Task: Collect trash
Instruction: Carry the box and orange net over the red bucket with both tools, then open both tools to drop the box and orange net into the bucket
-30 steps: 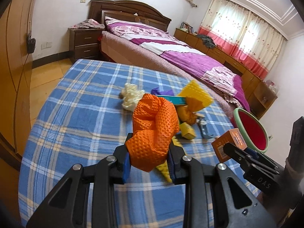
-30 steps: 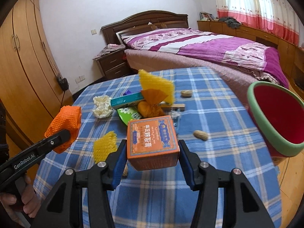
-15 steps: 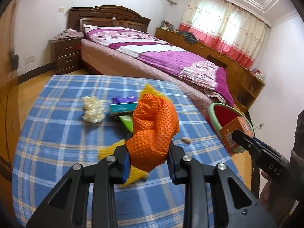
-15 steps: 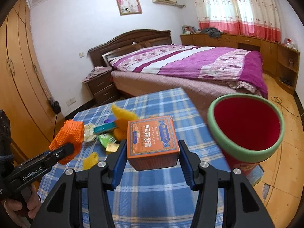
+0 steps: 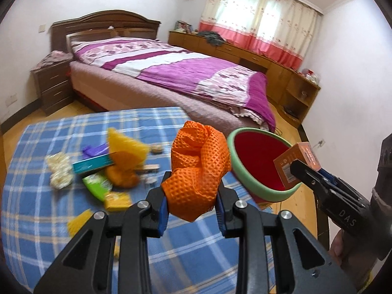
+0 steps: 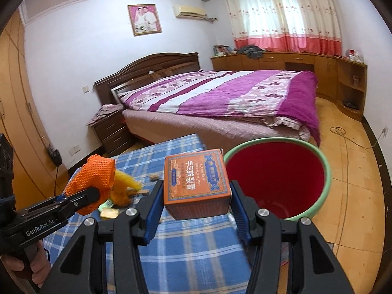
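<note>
Left claw (image 5: 192,204): pinching a crumpled orange mesh wad (image 5: 198,169), carried above the right edge of the blue plaid table (image 5: 49,220), just short of the green-rimmed red bin (image 5: 259,164) that stands off that edge. Right claw (image 6: 196,205): clamped on an orange printed carton (image 6: 197,183), which we hold at the bin's near rim; we judge this the carry-and-drop step, so next we bring each piece over the mouth and spread the jaws. More litter (image 5: 107,169) waits mid-table.
</note>
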A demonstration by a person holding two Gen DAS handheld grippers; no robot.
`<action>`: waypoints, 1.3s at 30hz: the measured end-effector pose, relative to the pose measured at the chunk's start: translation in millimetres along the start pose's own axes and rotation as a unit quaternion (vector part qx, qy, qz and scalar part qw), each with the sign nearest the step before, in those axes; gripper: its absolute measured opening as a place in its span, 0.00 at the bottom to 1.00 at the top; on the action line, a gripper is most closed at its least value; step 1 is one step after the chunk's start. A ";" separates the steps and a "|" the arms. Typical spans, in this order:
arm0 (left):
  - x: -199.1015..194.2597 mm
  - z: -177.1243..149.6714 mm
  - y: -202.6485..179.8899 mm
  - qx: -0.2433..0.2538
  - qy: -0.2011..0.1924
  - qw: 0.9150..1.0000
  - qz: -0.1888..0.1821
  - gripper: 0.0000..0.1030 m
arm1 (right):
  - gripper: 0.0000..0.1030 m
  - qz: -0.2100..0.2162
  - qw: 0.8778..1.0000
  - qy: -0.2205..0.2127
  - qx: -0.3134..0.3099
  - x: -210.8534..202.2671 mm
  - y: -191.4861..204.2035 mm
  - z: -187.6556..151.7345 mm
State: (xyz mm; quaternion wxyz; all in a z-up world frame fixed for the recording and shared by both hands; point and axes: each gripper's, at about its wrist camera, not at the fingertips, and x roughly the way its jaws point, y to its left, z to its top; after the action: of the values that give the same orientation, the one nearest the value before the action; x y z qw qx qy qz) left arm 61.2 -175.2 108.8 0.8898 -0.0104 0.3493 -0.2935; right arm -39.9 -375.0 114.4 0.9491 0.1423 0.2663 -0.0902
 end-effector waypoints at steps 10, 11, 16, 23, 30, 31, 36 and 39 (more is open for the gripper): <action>65.3 15.2 -53.8 0.030 0.031 0.999 -0.032 0.31 | 0.53 -0.028 0.999 0.005 0.035 17.4 -60.1 4.7; 71.3 15.4 -59.6 0.034 0.035 0.998 -0.034 0.31 | 0.53 -0.031 0.999 0.008 0.040 20.1 -67.1 4.2; 101.1 15.7 -84.1 0.056 0.049 0.996 -0.041 0.31 | 0.53 -0.044 0.997 0.020 0.067 32.5 -98.0 1.4; 137.5 12.3 -104.7 0.066 0.070 0.994 -0.048 0.31 | 0.53 -0.064 0.993 0.036 0.094 48.3 -134.1 -7.3; 164.6 7.7 -117.0 0.079 0.086 0.992 -0.046 0.31 | 0.54 -0.078 0.990 0.049 0.109 60.3 -152.4 -15.4; 167.7 6.9 -118.0 0.079 0.088 0.992 -0.046 0.31 | 0.54 -0.078 0.990 0.049 0.110 60.7 -154.0 -15.9; 180.6 4.4 -116.9 0.075 0.102 0.991 -0.047 0.33 | 0.55 -0.077 0.989 0.052 0.117 64.7 -158.7 -18.0; 183.2 3.9 -114.2 0.069 0.104 0.991 -0.043 0.40 | 0.59 -0.076 0.989 0.049 0.120 65.3 -161.2 -18.6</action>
State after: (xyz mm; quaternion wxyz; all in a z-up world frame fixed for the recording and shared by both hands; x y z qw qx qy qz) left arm 111.7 -367.5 24.5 0.8335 0.0666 0.4184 -0.3547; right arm -33.6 -527.3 28.8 0.9015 0.2385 0.3098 -0.1858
